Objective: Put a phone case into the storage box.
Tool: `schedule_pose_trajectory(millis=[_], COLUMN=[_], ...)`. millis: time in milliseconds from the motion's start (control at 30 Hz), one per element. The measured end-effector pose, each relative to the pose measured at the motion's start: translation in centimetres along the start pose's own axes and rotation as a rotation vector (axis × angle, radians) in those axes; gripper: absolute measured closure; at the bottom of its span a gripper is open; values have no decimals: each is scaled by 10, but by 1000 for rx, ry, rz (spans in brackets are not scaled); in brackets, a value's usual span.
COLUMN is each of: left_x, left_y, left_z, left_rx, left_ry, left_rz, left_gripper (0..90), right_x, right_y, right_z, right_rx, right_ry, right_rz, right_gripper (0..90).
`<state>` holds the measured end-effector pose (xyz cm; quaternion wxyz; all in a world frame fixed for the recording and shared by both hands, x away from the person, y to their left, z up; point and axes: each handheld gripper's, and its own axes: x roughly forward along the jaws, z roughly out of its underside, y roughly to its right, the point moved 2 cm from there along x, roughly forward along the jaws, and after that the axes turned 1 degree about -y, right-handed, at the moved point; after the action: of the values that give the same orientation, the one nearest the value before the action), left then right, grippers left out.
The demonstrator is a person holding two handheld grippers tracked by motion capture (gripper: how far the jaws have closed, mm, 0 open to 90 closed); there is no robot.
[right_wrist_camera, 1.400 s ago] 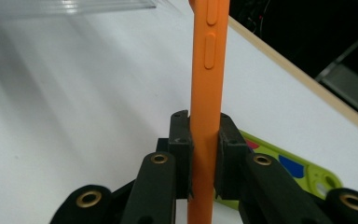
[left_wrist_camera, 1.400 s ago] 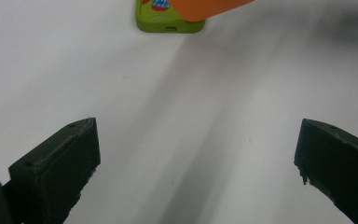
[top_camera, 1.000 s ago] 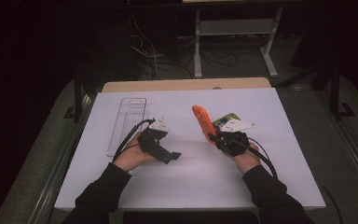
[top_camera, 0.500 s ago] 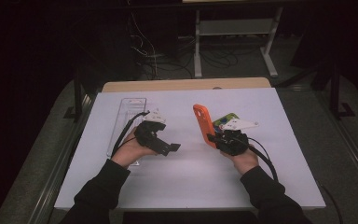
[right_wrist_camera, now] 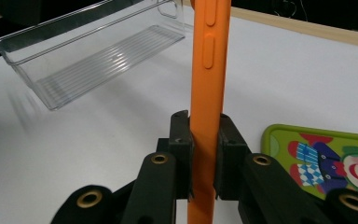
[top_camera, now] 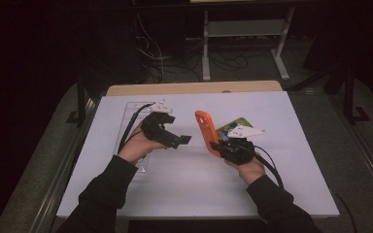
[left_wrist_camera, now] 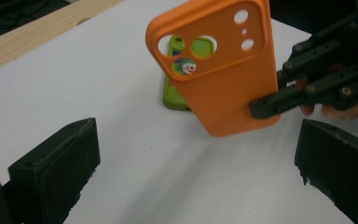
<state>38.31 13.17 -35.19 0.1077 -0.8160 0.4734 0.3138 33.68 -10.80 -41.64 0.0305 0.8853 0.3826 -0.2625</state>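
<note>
An orange phone case [top_camera: 205, 130] stands upright above the white table, pinched near its lower end by my right gripper [top_camera: 218, 146]. The right gripper view shows its thin edge [right_wrist_camera: 209, 70] clamped between the two pads. My left gripper [top_camera: 183, 141] hovers to the left of the case, raised off the table, pointing at it. Its jaws stand wide apart with nothing between them, and its own view looks at the case's back [left_wrist_camera: 219, 70] with the camera cut-outs. A green phone case with a clown picture [top_camera: 232, 127] lies flat on the table behind the orange one [right_wrist_camera: 331, 158].
A clear plastic tray [top_camera: 133, 127] lies at the left of the white table top [top_camera: 301, 160], partly under my left forearm, and also appears in the right gripper view [right_wrist_camera: 98, 56]. A wooden strip [top_camera: 194, 88] runs along the far edge. Dark floor, cables and a stand lie beyond.
My left gripper has risen and drifted toward the far side, its jaws now pointing at the orange case. The right gripper and the orange case have stayed put.
</note>
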Motion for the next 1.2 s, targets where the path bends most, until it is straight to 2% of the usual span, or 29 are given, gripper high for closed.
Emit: schedule_pose_trajectory(millis=[33, 133, 267, 300, 467, 567, 600, 633, 767, 1033, 1200], left_x=[1, 4, 7, 7, 13, 17, 18, 19, 25, 35, 36], left_y=[0, 0, 0, -1, 2, 3, 4, 3, 7, 12, 12], left_z=[-2, -8, -13, -14, -18, -20, -21, -22, -23, -23, -22], left_rx=[9, -12, -11, 1, -32, -23, -33, -27, -53, -62, -81], left_ry=[2, 15, 21, 18, 33, 34, 36, 37, 51, 70, 86], left_rz=[2, 10, 13, 13, 28, 28, 32, 33, 47, 72, 69], left_gripper=[0, 0, 0, 0, 0, 0, 0, 0, 0, 0, 0], right_x=[0, 1, 1, 1, 2, 2, 1, 1, 0, 3, 4], right_y=[0, -4, -10, -10, -14, -16, -17, -18, -22, -27, -28], right_z=[0, -1, -2, -2, -3, -4, -5, -5, -7, -7, -6], right_rx=[0, -5, -18, -18, -36, -41, -35, -42, -47, -50, -49], right_ry=[0, 3, 8, 8, 14, 18, 22, 29, 42, 44, 43], right_rz=[0, -8, -24, -24, -27, -31, -33, -37, -43, -57, -55], right_gripper=[785, 785, 785, 785, 785, 785, 785, 785, 785, 785, 786])
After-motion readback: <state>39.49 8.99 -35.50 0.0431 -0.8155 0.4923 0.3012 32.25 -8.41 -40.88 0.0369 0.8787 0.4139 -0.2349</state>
